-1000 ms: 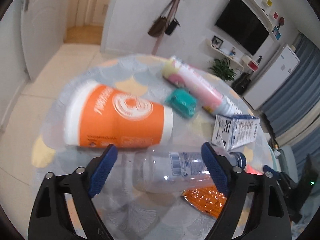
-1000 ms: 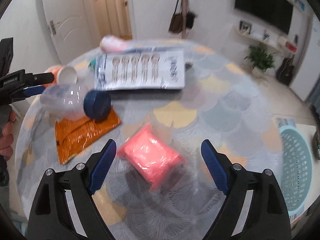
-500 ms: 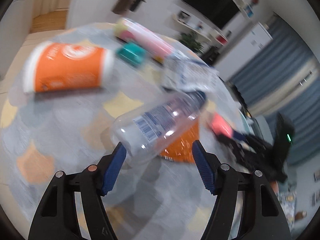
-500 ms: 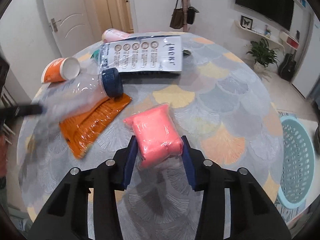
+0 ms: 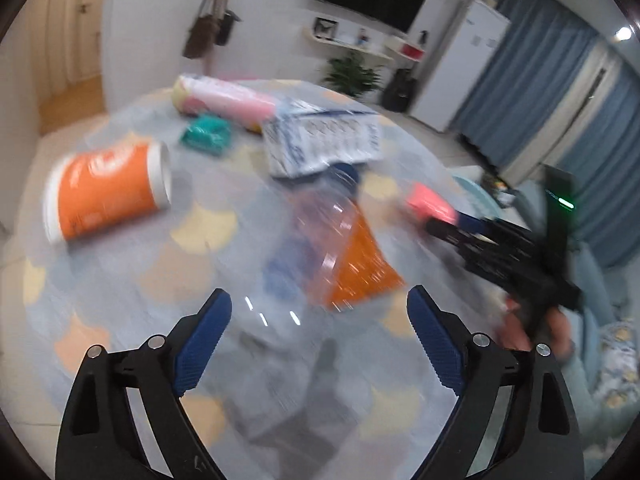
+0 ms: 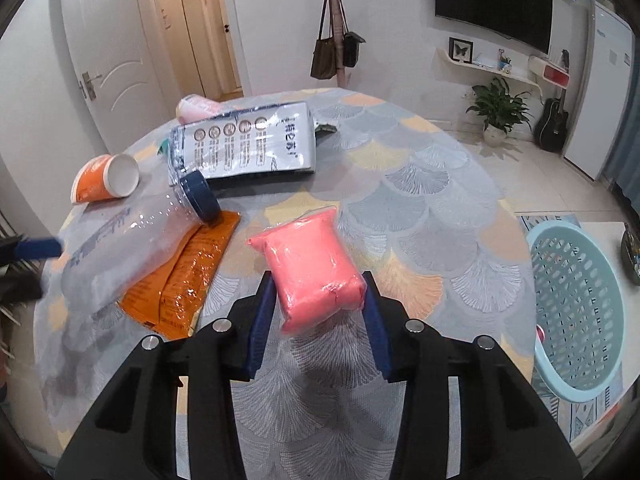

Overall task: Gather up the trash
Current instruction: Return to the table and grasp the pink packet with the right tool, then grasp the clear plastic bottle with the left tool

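Observation:
My right gripper (image 6: pixel 318 284) is shut on a pink plastic packet (image 6: pixel 312 264), its pads pressing on both sides just over the round patterned table (image 6: pixel 420 200). A clear bottle (image 6: pixel 132 240) with a dark blue cap lies tilted across an orange snack packet (image 6: pixel 184 276). In the left wrist view the bottle (image 5: pixel 320 232) is a blur, its base between the wide jaws of my left gripper (image 5: pixel 320 300). Those jaws are opening, and the pads stand off the bottle. The pink packet (image 5: pixel 430 204) and the black right gripper show at the right.
An orange paper cup (image 5: pixel 108 196) lies on its side at the left. A white printed box (image 6: pixel 248 144), a pink tube (image 5: pixel 228 100) and a teal object (image 5: pixel 206 134) lie further back. A light blue basket (image 6: pixel 576 312) stands on the floor, right of the table.
My right gripper has shut on the pink packet. The left view has swung across the table, the bottle has turned end-on and the left jaws have spread wider.

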### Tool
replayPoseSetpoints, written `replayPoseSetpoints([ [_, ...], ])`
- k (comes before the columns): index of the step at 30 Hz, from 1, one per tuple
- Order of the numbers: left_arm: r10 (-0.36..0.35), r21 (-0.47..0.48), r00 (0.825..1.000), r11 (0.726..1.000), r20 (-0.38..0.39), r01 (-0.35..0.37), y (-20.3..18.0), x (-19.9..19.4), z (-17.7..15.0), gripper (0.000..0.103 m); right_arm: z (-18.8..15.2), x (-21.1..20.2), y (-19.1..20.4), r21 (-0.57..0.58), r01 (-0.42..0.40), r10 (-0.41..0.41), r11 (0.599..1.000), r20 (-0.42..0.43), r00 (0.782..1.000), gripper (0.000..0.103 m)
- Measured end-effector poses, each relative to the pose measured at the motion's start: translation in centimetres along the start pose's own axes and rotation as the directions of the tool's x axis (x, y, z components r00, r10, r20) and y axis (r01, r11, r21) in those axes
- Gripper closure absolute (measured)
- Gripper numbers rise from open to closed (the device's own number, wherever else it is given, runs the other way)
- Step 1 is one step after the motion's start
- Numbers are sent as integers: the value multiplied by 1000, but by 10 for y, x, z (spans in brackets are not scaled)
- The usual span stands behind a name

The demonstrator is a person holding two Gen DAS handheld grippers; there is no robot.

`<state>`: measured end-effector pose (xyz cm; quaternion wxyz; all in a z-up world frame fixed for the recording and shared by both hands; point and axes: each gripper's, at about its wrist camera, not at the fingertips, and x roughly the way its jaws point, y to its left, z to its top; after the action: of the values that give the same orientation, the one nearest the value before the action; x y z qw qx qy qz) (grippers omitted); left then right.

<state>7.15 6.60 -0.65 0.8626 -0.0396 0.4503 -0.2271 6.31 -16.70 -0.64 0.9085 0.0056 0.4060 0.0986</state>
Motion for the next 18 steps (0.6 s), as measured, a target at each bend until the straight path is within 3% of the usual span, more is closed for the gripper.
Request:
replayPoseSetpoints([
  [2,43,16,999,999,-6,-42,1,15,13,16,0,-3,1,-9,16,-16,1000,8,1000,64],
  [7,119,71,986,991,-115,-111,-9,60,30,16,0,-10,1,-19,46,-45,999,21,999,64],
  [11,134,87,980,989,-150,-122,-9,71,29,34,2,-15,-2,-14,63,-62,998,19,998,64],
  [14,95,80,988,993,-125,-85,-10,65,29,43,4,-21,-2,-23,76,-75,997,37,996,64],
  [18,21,66,998,998,-53,-17,-16,43,30,48,9,-35,-6,-28,120,-118,992,72,990,64],
])
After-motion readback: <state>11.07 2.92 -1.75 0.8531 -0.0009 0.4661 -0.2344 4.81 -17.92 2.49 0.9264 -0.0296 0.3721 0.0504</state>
